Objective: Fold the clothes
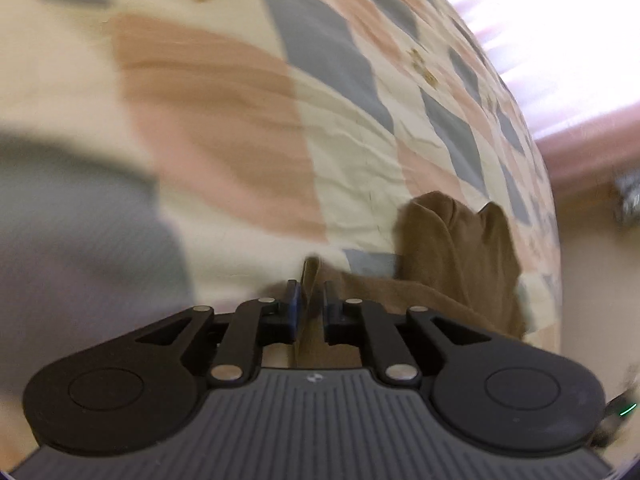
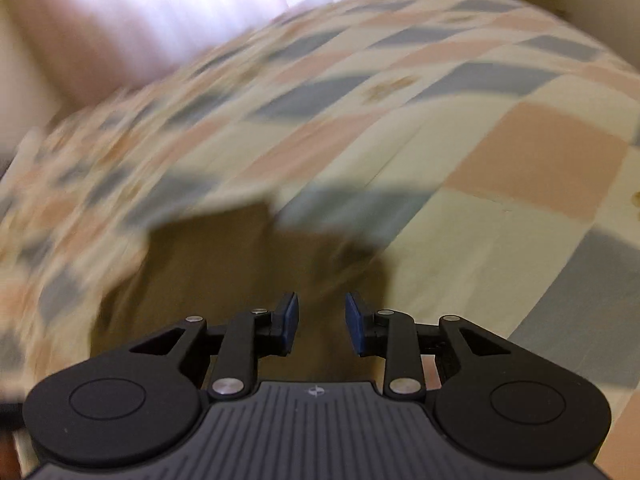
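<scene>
Brown garment (image 1: 456, 248) lying rumpled on the checked bedspread (image 1: 224, 128), beside the bed's edge. Left tongs (image 1: 311, 300) have a fold of it between nearly closed pads, apparently pinched. Right tongs (image 2: 321, 318) stand spread above the garment, holding nothing. Judged early: no neat fold yet visible; flattening and folding remain.

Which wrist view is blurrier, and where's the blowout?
Right wrist: heavy motion smear across the checked bedspread and brown garment; the window at top is blown out white. Left wrist: blur mainly on the left side, garment sharper; glare confined to the top right corner; fisheye bends the bed edge.
</scene>
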A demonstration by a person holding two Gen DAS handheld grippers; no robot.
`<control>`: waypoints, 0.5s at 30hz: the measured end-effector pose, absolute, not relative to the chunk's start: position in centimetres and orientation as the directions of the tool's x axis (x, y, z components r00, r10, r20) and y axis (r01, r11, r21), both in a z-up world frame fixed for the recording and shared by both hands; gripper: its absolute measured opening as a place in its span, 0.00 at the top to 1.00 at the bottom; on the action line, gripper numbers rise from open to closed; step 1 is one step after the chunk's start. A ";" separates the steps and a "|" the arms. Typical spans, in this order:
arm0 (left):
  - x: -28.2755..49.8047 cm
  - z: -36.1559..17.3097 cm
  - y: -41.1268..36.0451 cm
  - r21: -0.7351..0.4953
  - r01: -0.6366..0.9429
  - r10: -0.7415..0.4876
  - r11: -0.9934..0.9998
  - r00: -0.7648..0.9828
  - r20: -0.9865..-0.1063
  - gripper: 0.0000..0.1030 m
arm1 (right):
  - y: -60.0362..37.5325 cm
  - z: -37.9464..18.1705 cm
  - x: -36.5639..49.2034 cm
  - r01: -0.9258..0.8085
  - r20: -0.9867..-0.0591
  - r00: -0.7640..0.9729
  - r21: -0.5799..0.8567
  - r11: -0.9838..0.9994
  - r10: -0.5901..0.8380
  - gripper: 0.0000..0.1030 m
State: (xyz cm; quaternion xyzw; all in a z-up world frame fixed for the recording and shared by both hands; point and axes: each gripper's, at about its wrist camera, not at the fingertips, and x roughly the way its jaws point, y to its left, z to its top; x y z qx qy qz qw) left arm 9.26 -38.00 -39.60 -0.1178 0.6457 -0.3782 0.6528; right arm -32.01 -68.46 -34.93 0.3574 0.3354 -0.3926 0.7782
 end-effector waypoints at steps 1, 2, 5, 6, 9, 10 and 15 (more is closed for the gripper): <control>8.7 -39.3 -37.3 -0.669 0.298 -0.659 0.681 -0.148 -0.737 0.79 | -67.6 -35.7 -31.8 0.851 -0.824 0.444 0.265 0.453 -0.353 0.74; 8.1 -39.2 -36.9 -0.688 0.265 -0.669 0.675 -0.175 -0.723 0.75 | -67.0 -36.7 -31.8 0.862 -0.846 0.407 0.232 0.452 -0.343 0.73; 5.9 -39.3 -36.3 -0.733 0.180 -0.699 0.656 -0.222 -0.680 0.65 | -65.7 -37.7 -32.7 0.887 -0.857 0.380 0.231 0.400 -0.348 0.72; 5.4 -39.6 -36.4 -0.741 0.148 -0.709 0.655 -0.218 -0.670 0.61 | -65.2 -37.4 -33.1 0.884 -0.844 0.397 0.247 0.396 -0.359 0.72; 4.5 -40.9 -37.0 -0.746 0.053 -0.729 0.664 -0.179 -0.661 0.57 | -63.8 -36.4 -33.4 0.876 -0.836 0.399 0.226 0.426 -0.377 0.70; 4.4 -41.3 -37.2 -0.744 0.030 -0.733 0.667 -0.155 -0.663 0.57 | -63.4 -36.3 -33.4 0.872 -0.839 0.398 0.220 0.436 -0.372 0.68; 3.9 -41.6 -38.7 -0.683 0.055 -0.676 0.728 -0.102 -0.730 0.97 | -62.3 -36.1 -34.3 0.876 -0.842 0.400 0.235 0.421 -0.363 0.68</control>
